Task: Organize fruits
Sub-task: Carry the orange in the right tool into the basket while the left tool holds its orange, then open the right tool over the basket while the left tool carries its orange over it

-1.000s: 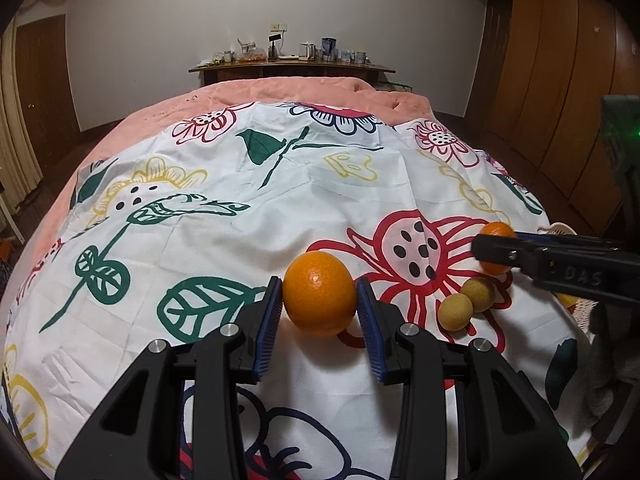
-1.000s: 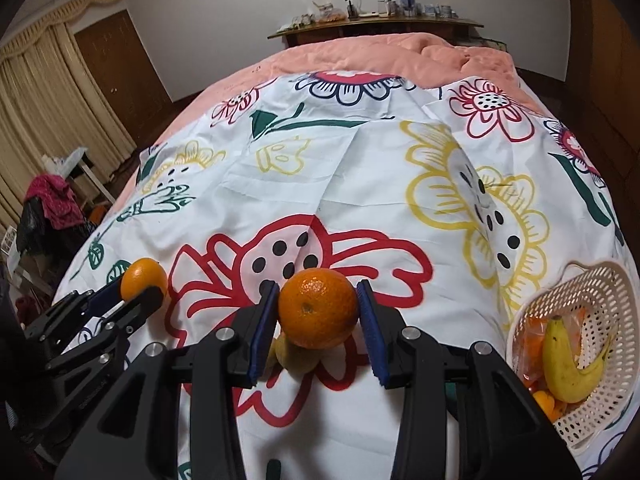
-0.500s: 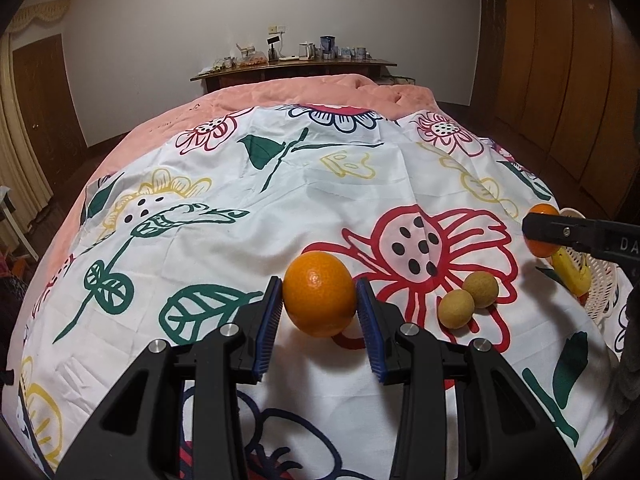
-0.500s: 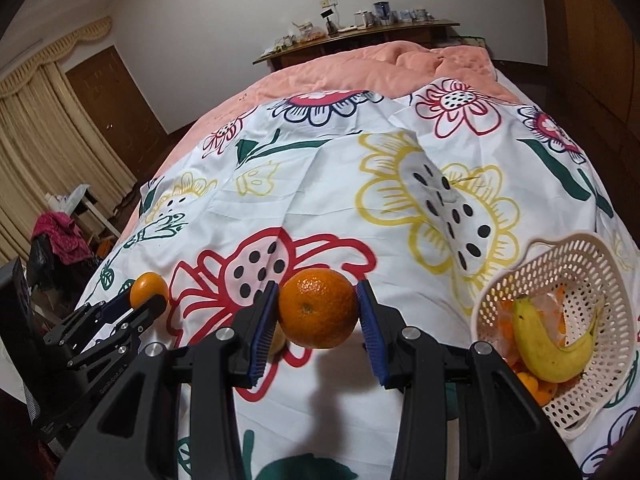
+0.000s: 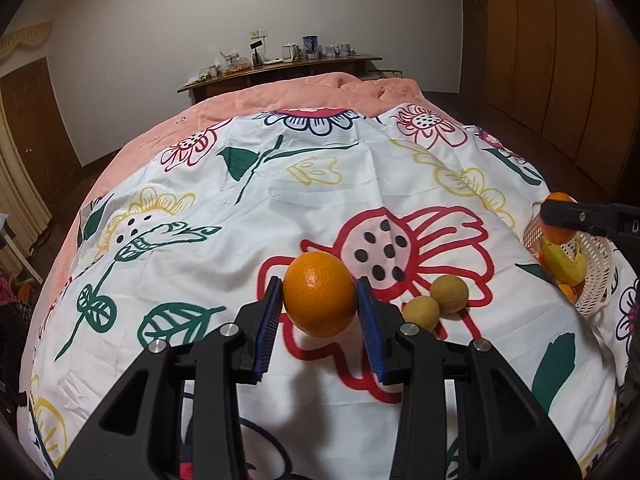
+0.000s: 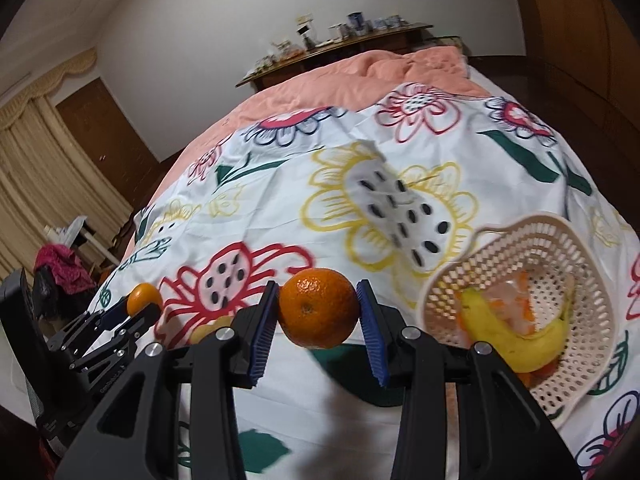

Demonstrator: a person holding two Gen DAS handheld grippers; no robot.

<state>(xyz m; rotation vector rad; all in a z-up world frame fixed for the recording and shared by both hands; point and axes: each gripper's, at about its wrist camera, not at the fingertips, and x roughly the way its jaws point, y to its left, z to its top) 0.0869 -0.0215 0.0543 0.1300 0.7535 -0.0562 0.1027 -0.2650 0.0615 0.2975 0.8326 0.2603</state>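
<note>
A bed [image 5: 120,184] carries everything here. A salmon-pink quilt [image 5: 304,92] covers it, showing along the far end and the left side. Spread flat over the quilt lies a white sheet [image 5: 280,208] printed with big outlined flowers in red, yellow and navy and with dark green leaves. Two small tan round fruits [image 5: 436,300] sit on the sheet, touching each other, on a red flower. Near the right edge of the bed a cream perforated basket [image 6: 532,236] rests on the sheet, well apart from the two fruits; it holds a banana [image 6: 516,340] and some orange fruit
</note>
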